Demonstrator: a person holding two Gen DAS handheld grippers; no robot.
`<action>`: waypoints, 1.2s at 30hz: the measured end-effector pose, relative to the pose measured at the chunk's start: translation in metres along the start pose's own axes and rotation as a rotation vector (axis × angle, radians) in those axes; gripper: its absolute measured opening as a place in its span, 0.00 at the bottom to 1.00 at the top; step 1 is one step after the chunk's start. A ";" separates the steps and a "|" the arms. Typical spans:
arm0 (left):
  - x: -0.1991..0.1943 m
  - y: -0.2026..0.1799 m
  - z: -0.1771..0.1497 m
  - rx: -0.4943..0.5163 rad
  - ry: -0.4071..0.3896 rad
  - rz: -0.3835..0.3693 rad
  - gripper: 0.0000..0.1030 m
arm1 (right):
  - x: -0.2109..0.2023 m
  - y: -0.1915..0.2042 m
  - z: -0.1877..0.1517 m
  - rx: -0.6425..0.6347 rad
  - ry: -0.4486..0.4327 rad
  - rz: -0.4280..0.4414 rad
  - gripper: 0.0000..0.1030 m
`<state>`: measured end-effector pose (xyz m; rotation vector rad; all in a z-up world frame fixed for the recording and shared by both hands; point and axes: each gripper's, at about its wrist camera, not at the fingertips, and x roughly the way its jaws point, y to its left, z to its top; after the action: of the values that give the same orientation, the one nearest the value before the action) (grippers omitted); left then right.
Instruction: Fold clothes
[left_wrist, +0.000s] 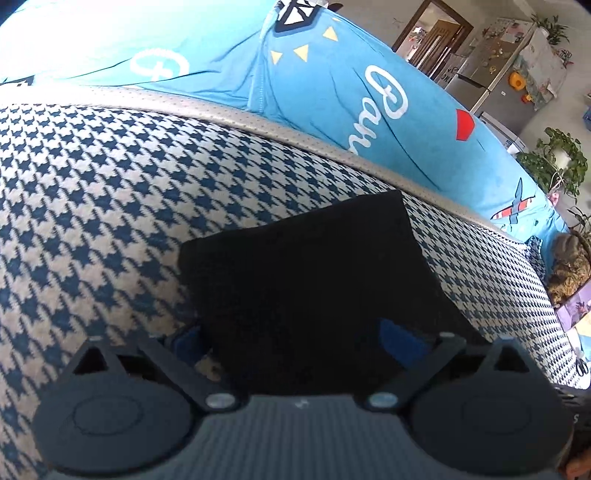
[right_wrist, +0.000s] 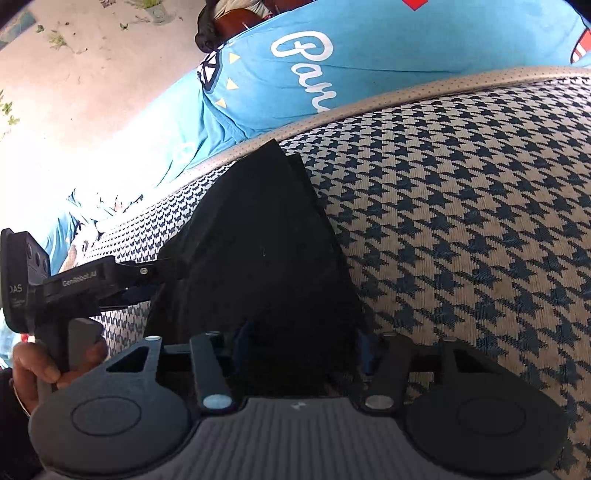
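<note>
Left wrist view: one folded black fabric garment (left_wrist: 314, 273) lies at the centre of the frame on a blue-and-cream houndstooth woven cushion (left_wrist: 110, 206). Its far edge is straight, with a square corner pointing toward the upper right; its left and right edges run down to the left gripper (left_wrist: 295, 339). The gripper's two blue fingertips (left_wrist: 399, 338) stand wide apart on either side of the cloth's near edge; whether they press on it cannot be told. Bare houndstooth lies open to the left, the right and beyond the garment, up to a grey piped seam (left_wrist: 229, 110). Behind the seam rises a sky-blue printed cover (left_wrist: 332, 85) with white lettering. In the upper right stand a silver fridge (left_wrist: 491, 74), a brown door and two leafy green plants (left_wrist: 557, 158).

Right wrist view: the same black garment (right_wrist: 255, 258) fills the centre, narrowing to a corner near the grey seam at the upper middle. The right gripper (right_wrist: 303, 347) sits at the cloth's near edge, its fingers spread; any pinch is hidden in the dark fabric. At the left edge of the frame the other gripper (right_wrist: 155, 277) reaches the cloth's left side, its handle held by a hand (right_wrist: 40, 365). Wide open houndstooth (right_wrist: 461, 221) fills the right half. One pale tiled floor (right_wrist: 85, 74) shows upper left
</note>
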<state>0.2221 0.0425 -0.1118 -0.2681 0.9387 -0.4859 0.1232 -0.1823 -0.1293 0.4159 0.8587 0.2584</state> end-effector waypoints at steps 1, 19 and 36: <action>0.000 -0.001 0.000 0.003 0.001 0.002 0.97 | -0.001 0.000 0.000 0.000 0.001 -0.003 0.53; 0.009 -0.017 0.002 0.062 -0.026 0.038 0.94 | 0.005 0.004 0.000 0.008 -0.030 -0.037 0.49; 0.008 -0.025 0.001 0.068 -0.043 0.026 0.72 | 0.011 0.005 0.003 0.035 -0.061 -0.051 0.32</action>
<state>0.2196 0.0173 -0.1064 -0.2042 0.8812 -0.4856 0.1317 -0.1740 -0.1326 0.4322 0.8133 0.1832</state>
